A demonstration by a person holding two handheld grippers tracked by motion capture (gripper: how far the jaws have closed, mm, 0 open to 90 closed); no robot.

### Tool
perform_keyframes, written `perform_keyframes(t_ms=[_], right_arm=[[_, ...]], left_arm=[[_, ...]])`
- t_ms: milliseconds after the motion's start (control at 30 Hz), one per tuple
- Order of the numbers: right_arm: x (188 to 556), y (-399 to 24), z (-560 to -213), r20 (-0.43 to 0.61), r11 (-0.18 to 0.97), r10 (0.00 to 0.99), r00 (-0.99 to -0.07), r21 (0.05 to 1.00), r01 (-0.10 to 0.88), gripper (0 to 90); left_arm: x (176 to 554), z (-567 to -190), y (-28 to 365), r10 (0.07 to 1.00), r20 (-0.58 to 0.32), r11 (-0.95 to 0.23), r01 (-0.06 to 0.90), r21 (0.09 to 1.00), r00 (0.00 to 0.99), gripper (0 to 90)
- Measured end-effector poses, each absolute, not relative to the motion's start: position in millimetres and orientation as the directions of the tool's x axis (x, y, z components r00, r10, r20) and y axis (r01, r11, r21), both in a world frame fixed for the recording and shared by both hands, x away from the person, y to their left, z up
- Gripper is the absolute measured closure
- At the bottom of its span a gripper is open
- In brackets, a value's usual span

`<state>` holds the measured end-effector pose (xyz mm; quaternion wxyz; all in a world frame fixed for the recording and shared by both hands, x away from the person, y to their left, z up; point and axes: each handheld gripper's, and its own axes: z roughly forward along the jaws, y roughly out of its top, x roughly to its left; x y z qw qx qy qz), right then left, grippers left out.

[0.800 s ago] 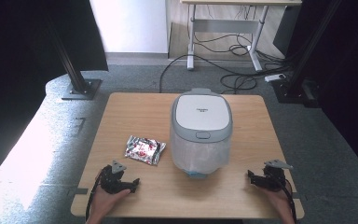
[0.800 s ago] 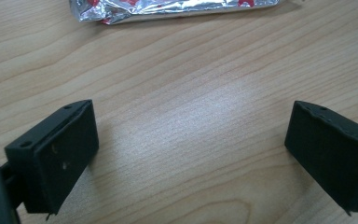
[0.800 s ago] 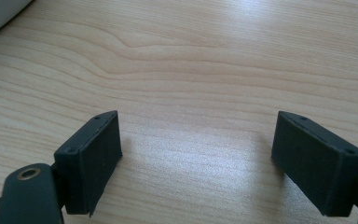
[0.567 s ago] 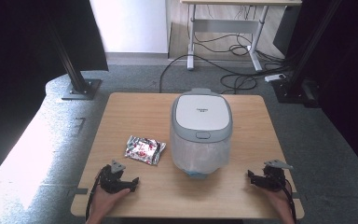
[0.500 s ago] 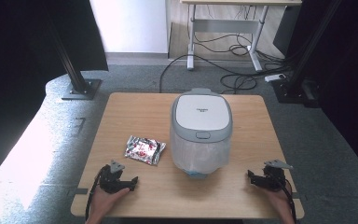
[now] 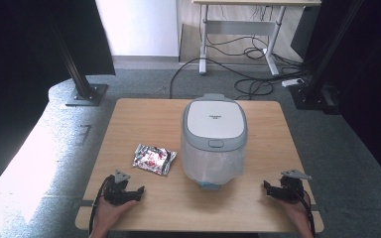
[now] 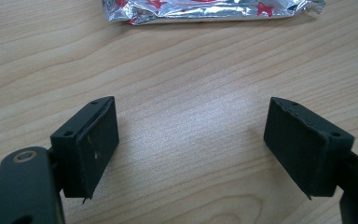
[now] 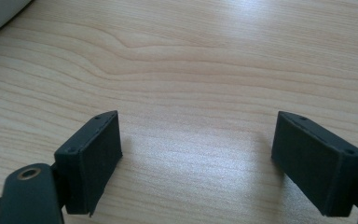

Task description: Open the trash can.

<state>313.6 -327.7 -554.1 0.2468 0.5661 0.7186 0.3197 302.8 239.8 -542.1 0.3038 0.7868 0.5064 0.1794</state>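
A silver foil packet with red stars (image 6: 154,158) lies on the wooden table (image 6: 144,119), left of a white lidded bin (image 6: 213,144) with a clear bag liner. My left gripper (image 6: 135,191) rests near the front left edge, a short way in front of the packet, jaws open and empty. In the left gripper view the packet (image 7: 209,9) lies just ahead of the open left gripper (image 7: 191,154). My right gripper (image 6: 269,189) sits at the front right, open over bare wood, which also shows between the jaws of the right gripper (image 8: 198,158).
The bin stands in the table's middle, between the two grippers; its white edge (image 8: 0,14) shows at the upper left of the right gripper view. Beyond the table are a grey floor, black stand legs (image 6: 82,89), a desk frame and cables (image 6: 248,84).
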Motion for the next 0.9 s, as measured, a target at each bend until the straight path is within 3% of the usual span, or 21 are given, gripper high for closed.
perform_keyframes(t_ms=[367, 667, 900], right_arm=[[307.5, -324.6, -536.2, 0.026, 0.157, 0.956, -0.293, 0.798, 0.582, 39.8], [296.0, -307.5, -478.1, 0.077, 0.135, 0.896, -0.438, 0.890, 0.435, 77.2], [289.3, -294.5, -449.6, 0.060, 0.171, 0.848, -0.527, 0.909, 0.380, 87.8]], left_arm=[[303.0, -543.0, 239.5, 0.903, -0.009, -0.317, 0.678, 0.664, 0.430, 19.3], [302.9, -544.9, 239.5, 0.895, -0.005, -0.325, 0.661, 0.676, 0.445, 18.6], [301.9, -546.0, 239.7, 0.895, -0.005, -0.321, 0.654, 0.685, 0.445, 18.5]])
